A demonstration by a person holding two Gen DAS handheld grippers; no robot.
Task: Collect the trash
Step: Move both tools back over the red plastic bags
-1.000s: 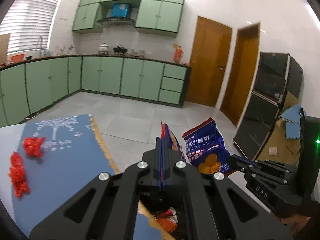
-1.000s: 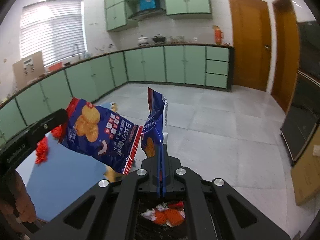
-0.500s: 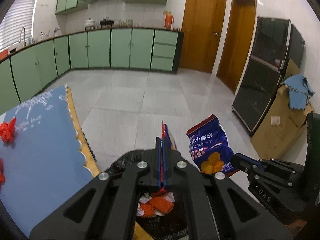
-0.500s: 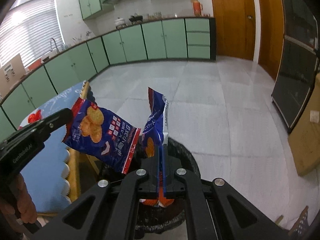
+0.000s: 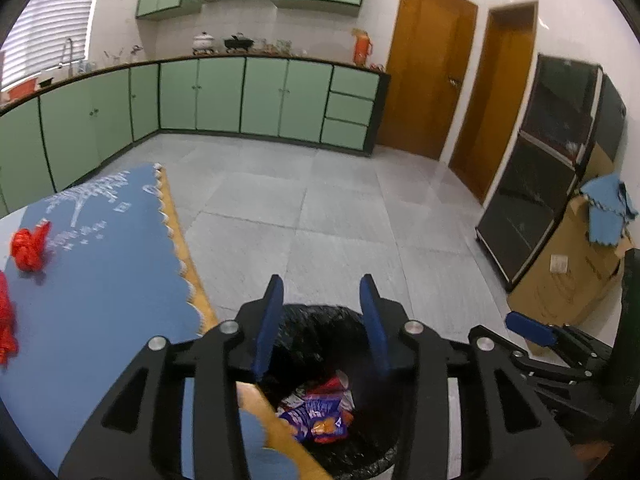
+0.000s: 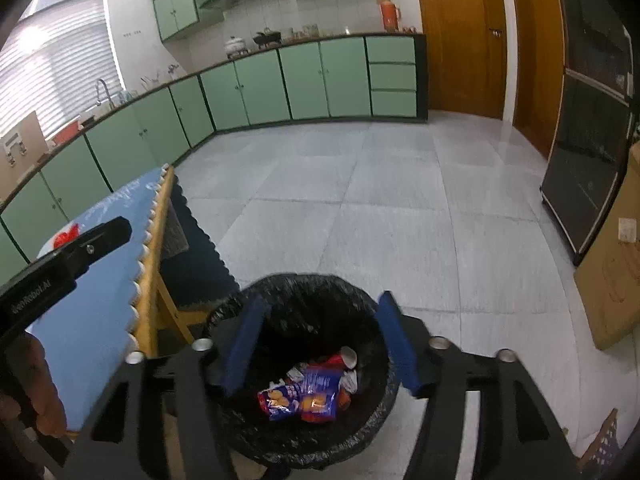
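- Left wrist cam sat behind its gripper (image 5: 322,294), tilted down, close above the trash bin (image 5: 320,320), table (image 5: 100,280) at left.
- Right wrist cam: same deal, right over the bin (image 6: 304,292), table further left.
- Both shared bin, floor (image 6: 380,208), green cabinets (image 5: 240,96) & doors.

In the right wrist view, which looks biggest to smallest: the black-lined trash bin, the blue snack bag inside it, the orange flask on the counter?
1. Trash bin.
2. Blue snack bag.
3. Orange flask, though it stands far off, so its true size is unsure.

bin (image 6: 224,312) mouth open, table (image 6: 100,320) edge beside
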